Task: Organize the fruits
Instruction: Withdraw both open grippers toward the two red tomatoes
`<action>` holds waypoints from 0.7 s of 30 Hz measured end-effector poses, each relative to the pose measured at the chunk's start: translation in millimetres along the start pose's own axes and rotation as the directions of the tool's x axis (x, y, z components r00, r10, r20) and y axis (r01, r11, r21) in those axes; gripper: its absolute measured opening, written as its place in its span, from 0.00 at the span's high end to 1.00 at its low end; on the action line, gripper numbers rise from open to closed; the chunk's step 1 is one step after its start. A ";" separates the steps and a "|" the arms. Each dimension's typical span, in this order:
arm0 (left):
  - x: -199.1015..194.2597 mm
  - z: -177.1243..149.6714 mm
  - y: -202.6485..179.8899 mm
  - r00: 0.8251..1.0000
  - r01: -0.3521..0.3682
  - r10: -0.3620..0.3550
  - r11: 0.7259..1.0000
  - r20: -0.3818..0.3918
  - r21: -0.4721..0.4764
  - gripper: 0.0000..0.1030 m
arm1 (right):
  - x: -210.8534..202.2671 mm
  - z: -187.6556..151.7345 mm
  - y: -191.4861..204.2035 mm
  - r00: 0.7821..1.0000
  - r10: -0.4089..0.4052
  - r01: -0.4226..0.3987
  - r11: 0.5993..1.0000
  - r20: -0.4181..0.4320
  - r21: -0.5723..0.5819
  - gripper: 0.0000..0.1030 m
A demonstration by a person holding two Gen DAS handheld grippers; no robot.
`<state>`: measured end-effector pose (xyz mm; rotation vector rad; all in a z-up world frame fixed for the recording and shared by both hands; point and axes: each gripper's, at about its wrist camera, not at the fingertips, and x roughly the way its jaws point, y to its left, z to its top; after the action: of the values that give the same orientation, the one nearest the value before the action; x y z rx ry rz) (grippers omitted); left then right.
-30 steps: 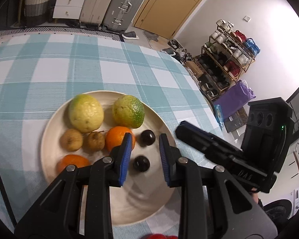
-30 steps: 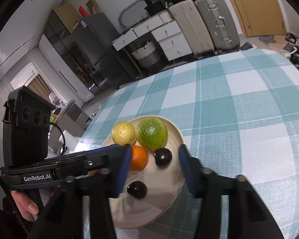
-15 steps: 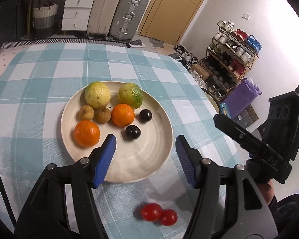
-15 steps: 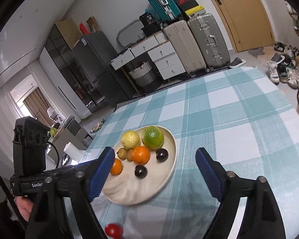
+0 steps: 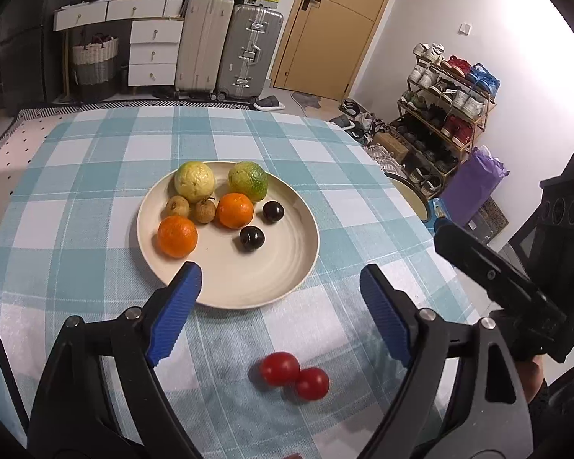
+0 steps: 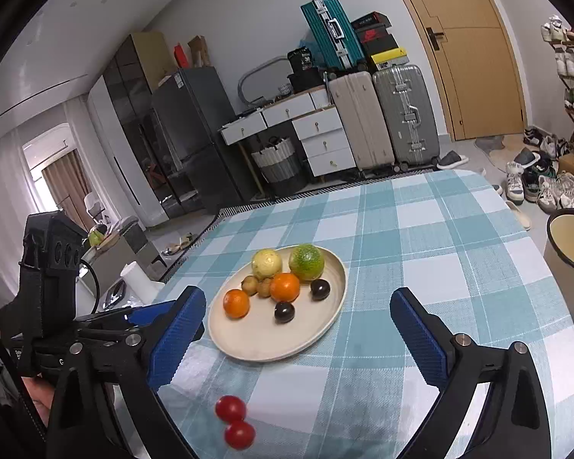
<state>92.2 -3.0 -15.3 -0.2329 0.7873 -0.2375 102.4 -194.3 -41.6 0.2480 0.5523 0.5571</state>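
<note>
both grippers, left gripper (image 5: 279, 298) and right gripper (image 6: 298, 332), hang spread wide and empty. step in hand: collecting the two tomatoes (image 5: 292, 375) (touching, on the cloth near the table's near edge). next: descend, straddle one, transfer to the plate (image 5: 287, 267).

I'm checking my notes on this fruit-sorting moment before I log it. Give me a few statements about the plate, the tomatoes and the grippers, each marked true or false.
1. Two red tomatoes lie on the tablecloth, off the plate. True.
2. The left gripper is shut on a plum. False: it is open and holds nothing.
3. Two dark plums sit on the plate. True.
4. The plate holds three oranges. False: two oranges show there.
5. The right gripper is open. True.
</note>
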 end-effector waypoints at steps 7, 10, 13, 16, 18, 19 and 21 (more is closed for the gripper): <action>-17.5 -13.9 -2.2 0.999 -0.027 0.027 1.000 0.031 -0.011 0.12 | -12.8 -13.8 15.6 1.000 0.009 -0.009 1.000 0.004 -0.023 0.01; -24.7 -20.7 -1.3 0.998 -0.035 0.036 0.999 0.056 -0.022 0.02 | -21.2 -17.4 25.5 1.000 0.008 -0.006 0.998 0.017 -0.064 0.00; -33.0 -28.5 -0.5 0.995 -0.046 0.047 0.999 0.086 -0.018 0.02 | -30.2 -21.8 33.6 0.999 0.001 0.002 0.996 0.033 -0.091 0.00; -37.4 -35.4 1.4 0.993 -0.068 0.069 0.998 0.096 -0.012 0.01 | -33.2 -26.6 36.4 1.000 -0.002 0.005 0.996 0.031 -0.094 0.00; -42.3 -41.8 1.9 0.989 -0.077 0.076 0.997 0.128 0.009 0.01 | -32.7 -31.6 37.7 1.000 -0.002 0.004 0.996 0.021 -0.093 0.00; -44.8 -44.9 1.2 0.986 -0.093 0.089 0.995 0.143 0.023 0.01 | -31.9 -34.3 38.3 1.000 -0.002 0.004 0.996 0.015 -0.094 0.00; -48.7 -52.6 -0.7 0.978 -0.135 0.125 0.989 0.168 0.052 0.01 | -29.8 -41.5 39.8 1.000 -0.006 0.005 0.995 -0.002 -0.103 0.00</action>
<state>21.0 4.6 -18.4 -0.1381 0.6272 -0.1175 41.0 -175.1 -48.5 0.1484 0.5249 0.5787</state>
